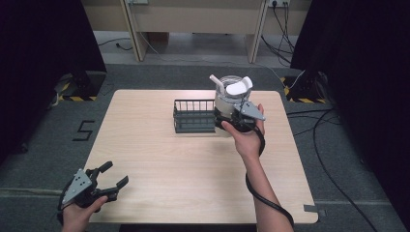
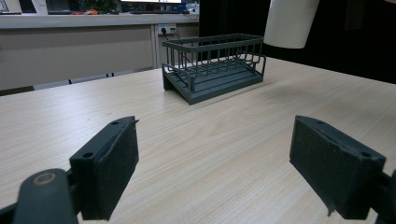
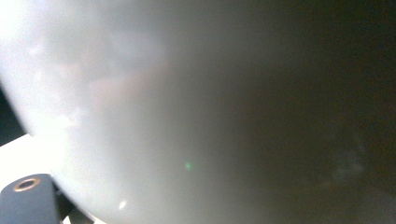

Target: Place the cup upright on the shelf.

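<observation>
The left hand-held gripper (image 1: pixel 110 175) rests low with jaws spread wide; the right hand-held gripper (image 1: pixel 231 116) is raised, arm outstretched.

The high view looked forward and down over the whole desk (image 1: pixel 193 164). The left gripper view sat low by the near left corner, facing across the desk toward the wire rack (image 2: pixel 212 65), which the high view shared. The right gripper view pressed close against a pale, blurred container (image 3: pixel 187 107).

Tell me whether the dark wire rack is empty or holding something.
Empty. The left gripper view shows the wire rack with bare bars and tray; the white cup hangs above the table beside it.
</observation>
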The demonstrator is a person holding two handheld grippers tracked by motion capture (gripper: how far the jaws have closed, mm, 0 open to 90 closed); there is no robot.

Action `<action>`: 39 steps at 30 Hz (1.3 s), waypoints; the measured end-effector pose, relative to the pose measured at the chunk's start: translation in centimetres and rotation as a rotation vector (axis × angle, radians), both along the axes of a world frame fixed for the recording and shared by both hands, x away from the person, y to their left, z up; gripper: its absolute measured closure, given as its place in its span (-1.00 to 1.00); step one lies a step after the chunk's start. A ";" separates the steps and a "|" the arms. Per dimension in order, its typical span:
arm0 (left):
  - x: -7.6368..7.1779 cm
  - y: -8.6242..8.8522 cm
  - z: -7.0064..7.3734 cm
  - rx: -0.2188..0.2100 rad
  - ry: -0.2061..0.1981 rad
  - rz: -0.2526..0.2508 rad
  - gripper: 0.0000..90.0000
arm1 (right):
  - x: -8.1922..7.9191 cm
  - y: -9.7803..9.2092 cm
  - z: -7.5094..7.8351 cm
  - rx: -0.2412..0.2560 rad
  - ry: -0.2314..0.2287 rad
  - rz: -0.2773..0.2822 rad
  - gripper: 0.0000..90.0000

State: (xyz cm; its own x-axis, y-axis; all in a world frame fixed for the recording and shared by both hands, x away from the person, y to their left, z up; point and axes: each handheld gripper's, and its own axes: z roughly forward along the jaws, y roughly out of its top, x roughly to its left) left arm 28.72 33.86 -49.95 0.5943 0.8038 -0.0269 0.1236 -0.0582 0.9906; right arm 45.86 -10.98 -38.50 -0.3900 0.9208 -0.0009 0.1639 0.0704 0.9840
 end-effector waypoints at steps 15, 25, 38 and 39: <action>0.0 0.0 0.0 -0.002 -0.001 0.000 -0.67 | 1.7 0.7 0.9 0.005 -0.005 -0.004 -0.76; 0.0 0.0 0.0 -0.007 -0.001 0.000 -0.67 | 2.8 1.2 1.4 0.009 -0.004 -0.012 -0.76; 0.0 0.0 0.0 -0.008 -0.001 0.000 -0.67 | 4.2 2.0 2.1 0.015 -0.007 -0.010 -0.76; 0.0 0.0 0.0 -0.008 -0.001 0.000 -0.67 | 4.3 2.0 2.1 0.017 -0.005 -0.012 -0.76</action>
